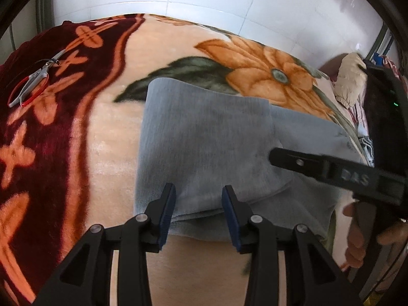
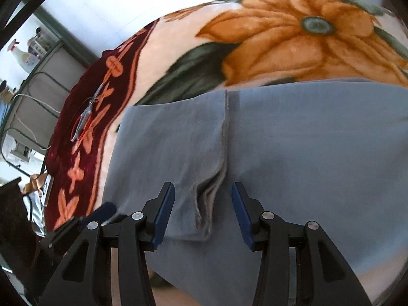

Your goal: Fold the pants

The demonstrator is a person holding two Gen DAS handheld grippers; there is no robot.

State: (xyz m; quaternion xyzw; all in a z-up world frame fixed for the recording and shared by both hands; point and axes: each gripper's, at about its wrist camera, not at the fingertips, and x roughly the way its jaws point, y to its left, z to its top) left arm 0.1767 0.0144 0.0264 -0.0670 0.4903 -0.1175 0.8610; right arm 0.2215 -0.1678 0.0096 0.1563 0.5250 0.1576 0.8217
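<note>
A: Since the pants (image 1: pixel 204 148) were a soft grey knit lying part-folded on the floral blanket (image 1: pixel 107 153), how was their handling judged?

B: They were judged light and limp, likely to sag and drag rather than hold a shape. A pinch through all layers at the near folded edge was thought best, one that avoided the loose hems bunched by the seam (image 2: pixel 225 132).

A: How were the jaws found?

B: The left gripper (image 1: pixel 199 214) was seen with its jaws parted over the near edge of the cloth, nothing pressed between the blue pads (image 1: pixel 167 211). The right gripper (image 2: pixel 203 213) was likewise held apart above the bunched hems, with no cloth clamped.

A: What could not be made out?

B: The far end of the pants was cut off at the right of both views. How many layers were stacked could not be told. The scissors (image 1: pixel 33 81) on the blanket's dark border lay well apart from the cloth.
</note>
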